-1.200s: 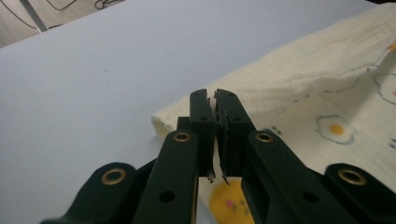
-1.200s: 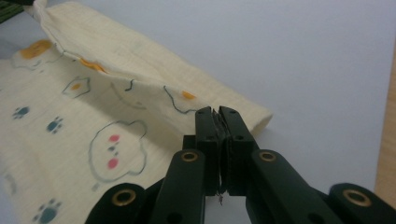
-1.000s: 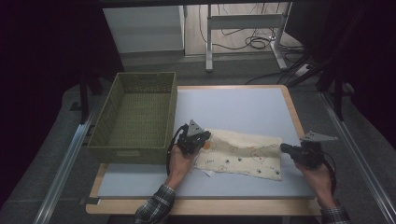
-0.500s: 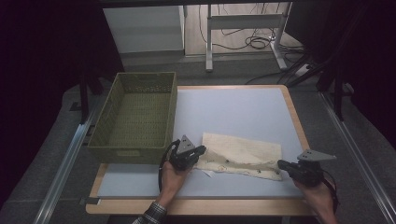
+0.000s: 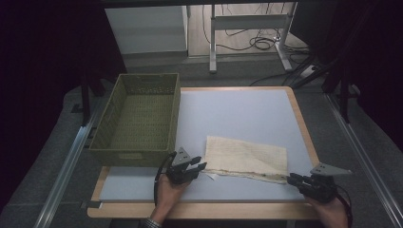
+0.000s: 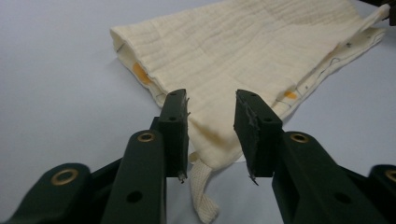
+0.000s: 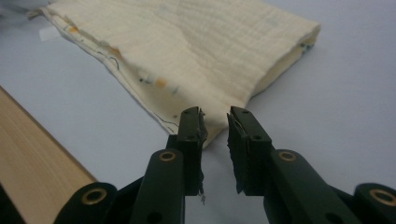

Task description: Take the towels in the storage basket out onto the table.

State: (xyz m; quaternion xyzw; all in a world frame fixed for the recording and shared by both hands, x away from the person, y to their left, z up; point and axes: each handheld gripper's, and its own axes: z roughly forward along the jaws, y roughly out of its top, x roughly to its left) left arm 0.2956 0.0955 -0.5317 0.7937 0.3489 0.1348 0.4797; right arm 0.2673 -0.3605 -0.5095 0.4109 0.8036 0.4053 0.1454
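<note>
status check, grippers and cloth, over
Left gripper and right gripper jaws just opened, pads off the cloth, one at each near corner. Folded cloth flat on table. Basket at left, nothing in the way.

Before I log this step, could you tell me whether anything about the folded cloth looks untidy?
Slightly: the cloth lies askew on the table, and a loose strap sticks out at its corner by the left tool.

one folded cream cloth [image 5: 247, 158], layers hard to count. one green woven basket [image 5: 138, 118]. two grippers: left gripper [image 5: 196, 167], right gripper [image 5: 295, 179]. one surface [image 5: 237, 109].
</note>
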